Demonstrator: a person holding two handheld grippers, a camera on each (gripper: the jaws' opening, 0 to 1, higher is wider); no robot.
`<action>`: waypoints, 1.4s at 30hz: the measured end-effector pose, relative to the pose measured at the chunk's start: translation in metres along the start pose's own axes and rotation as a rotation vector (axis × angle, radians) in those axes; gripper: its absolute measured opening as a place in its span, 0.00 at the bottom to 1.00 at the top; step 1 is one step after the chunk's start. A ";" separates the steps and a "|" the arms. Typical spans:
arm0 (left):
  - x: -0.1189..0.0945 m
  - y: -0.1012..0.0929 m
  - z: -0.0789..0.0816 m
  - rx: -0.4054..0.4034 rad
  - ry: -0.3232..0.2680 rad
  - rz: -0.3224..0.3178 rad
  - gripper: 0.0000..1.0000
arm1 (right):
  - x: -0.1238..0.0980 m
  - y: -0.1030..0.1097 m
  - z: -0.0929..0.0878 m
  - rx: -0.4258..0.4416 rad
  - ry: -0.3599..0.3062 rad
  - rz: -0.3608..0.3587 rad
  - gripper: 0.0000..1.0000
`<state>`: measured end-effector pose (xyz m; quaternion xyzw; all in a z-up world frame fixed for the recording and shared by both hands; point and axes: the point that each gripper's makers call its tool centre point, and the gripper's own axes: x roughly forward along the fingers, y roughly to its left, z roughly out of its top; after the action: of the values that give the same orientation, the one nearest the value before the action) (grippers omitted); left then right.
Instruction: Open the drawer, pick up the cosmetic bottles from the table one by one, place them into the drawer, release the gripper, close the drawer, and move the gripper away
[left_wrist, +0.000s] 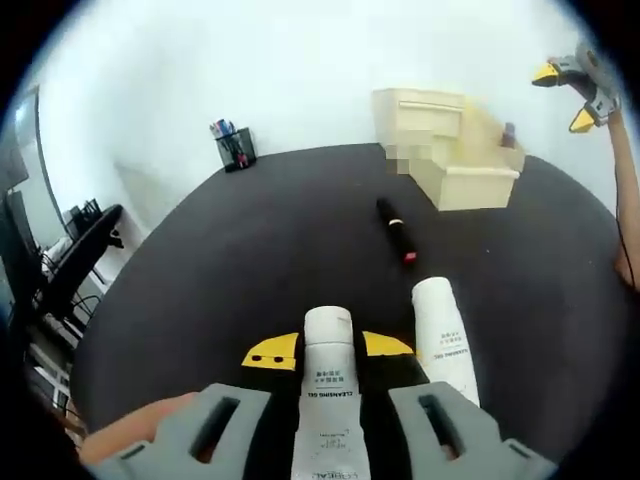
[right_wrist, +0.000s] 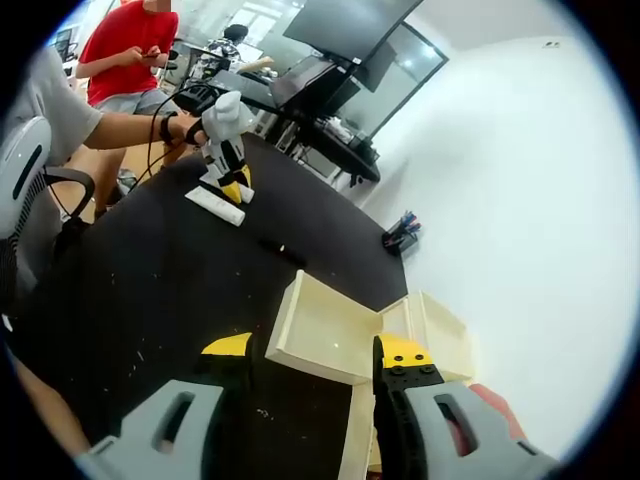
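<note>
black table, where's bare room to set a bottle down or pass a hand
Free: the broad table stretch between the pen holder and the dark lipstick tube. Crowded: near the left tongs, closed on a white tube with a second white tube alongside; also around the cream drawer unit.

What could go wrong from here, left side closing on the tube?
1. The left hand-held gripper straddles the white cleansing-gel tube, and a second white tube lies close beside it. The jaw on that side may knock it away.
2. The slim black bottle with a red end lies between the tubes and the open cream drawer. A low carry could hit it.
3. The right hand-held gripper sits at the drawer, so the two could collide on placing.
</note>
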<state>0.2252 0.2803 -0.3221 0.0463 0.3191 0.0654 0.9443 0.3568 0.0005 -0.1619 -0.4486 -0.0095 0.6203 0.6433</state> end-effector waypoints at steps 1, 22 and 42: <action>-0.001 0.000 0.001 0.000 -0.001 0.004 0.17 | 0.000 0.000 0.000 0.000 0.000 -0.001 0.42; -0.033 0.003 0.054 -0.022 -0.116 0.048 0.15 | -0.008 -0.001 0.001 -0.002 -0.009 -0.012 0.42; -0.042 -0.050 0.154 0.006 -0.185 -0.029 0.15 | -0.022 -0.007 -0.017 0.013 0.044 -0.049 0.41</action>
<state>0.2906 0.2171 -0.1819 0.0503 0.2315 0.0461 0.9704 0.3672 -0.0256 -0.1562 -0.4574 -0.0023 0.5946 0.6612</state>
